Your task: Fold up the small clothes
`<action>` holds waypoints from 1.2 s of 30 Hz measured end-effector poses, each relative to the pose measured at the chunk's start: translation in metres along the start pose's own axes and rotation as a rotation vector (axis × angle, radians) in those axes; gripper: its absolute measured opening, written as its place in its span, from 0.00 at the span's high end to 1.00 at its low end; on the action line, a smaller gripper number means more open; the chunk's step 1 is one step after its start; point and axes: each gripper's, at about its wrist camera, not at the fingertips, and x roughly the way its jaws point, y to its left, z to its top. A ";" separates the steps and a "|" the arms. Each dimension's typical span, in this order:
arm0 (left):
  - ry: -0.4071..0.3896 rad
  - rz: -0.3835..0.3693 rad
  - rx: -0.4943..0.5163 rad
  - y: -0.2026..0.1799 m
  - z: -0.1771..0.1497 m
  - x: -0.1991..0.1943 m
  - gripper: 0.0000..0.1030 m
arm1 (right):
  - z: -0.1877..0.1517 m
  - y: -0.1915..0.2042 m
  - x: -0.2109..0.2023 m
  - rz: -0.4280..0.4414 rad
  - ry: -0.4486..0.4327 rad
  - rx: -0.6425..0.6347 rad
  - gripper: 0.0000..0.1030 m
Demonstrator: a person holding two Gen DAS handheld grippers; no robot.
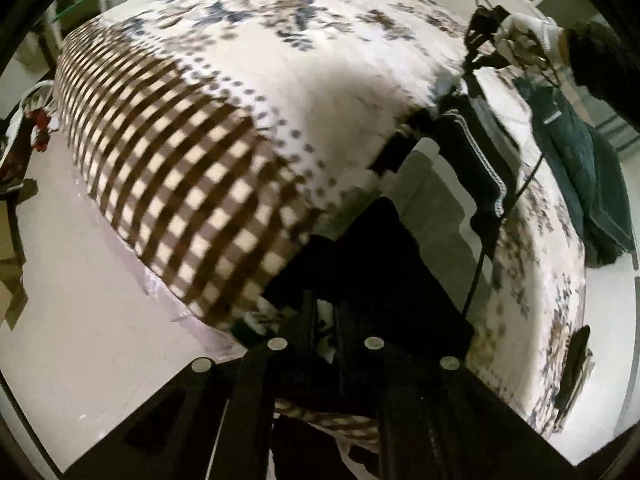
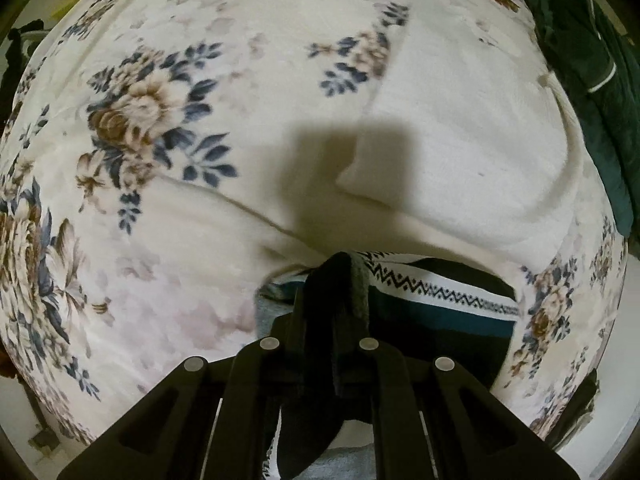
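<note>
My left fingers are pressed together at the bottom centre of the left view, pinching a fold of the dark garment that hangs in front of them; the picture is smeared there, so I cannot tell how much cloth is caught. Above and to the left spreads the bed's floral blanket, with a brown checked border at its edge. In the upper right of that view my other hand, in a white glove, holds the right tool over the bed, and a teal garment lies apart at the right edge.

In the right view my right fingers are clamped shut on the same dark garment, whose white zigzag band runs to the right just beside them. The cloth lies on the blanket at lower centre. The teal garment sits at the upper right.
</note>
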 end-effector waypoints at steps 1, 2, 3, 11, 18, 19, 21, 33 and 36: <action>0.003 0.002 -0.013 0.006 0.003 0.006 0.94 | 0.001 0.008 0.003 -0.003 -0.002 -0.004 0.91; 0.012 0.006 -0.026 0.012 0.003 0.014 0.94 | 0.001 0.013 0.007 -0.011 -0.003 -0.009 0.91; 0.021 0.005 -0.034 0.017 0.004 0.020 0.94 | 0.001 0.019 0.011 -0.021 -0.006 -0.011 0.91; 0.153 -0.169 -0.230 0.067 0.010 0.050 0.63 | -0.036 0.020 0.009 0.131 0.022 -0.107 0.47; 0.167 -0.204 -0.212 0.085 0.020 0.041 0.37 | -0.209 -0.053 -0.024 0.350 0.061 -0.141 0.40; 0.172 -0.211 -0.203 0.081 0.023 0.042 0.37 | -0.239 -0.066 -0.017 0.373 0.091 -0.111 0.40; 0.212 -0.233 -0.176 0.070 0.026 0.054 0.37 | -0.297 -0.087 0.005 0.407 0.167 -0.049 0.40; 0.253 -0.036 -0.004 0.027 0.018 0.051 0.37 | -0.586 -0.078 0.170 0.688 0.502 0.315 0.63; 0.216 0.016 0.063 0.010 0.029 0.026 0.37 | -0.597 -0.083 0.152 0.689 0.456 0.308 0.63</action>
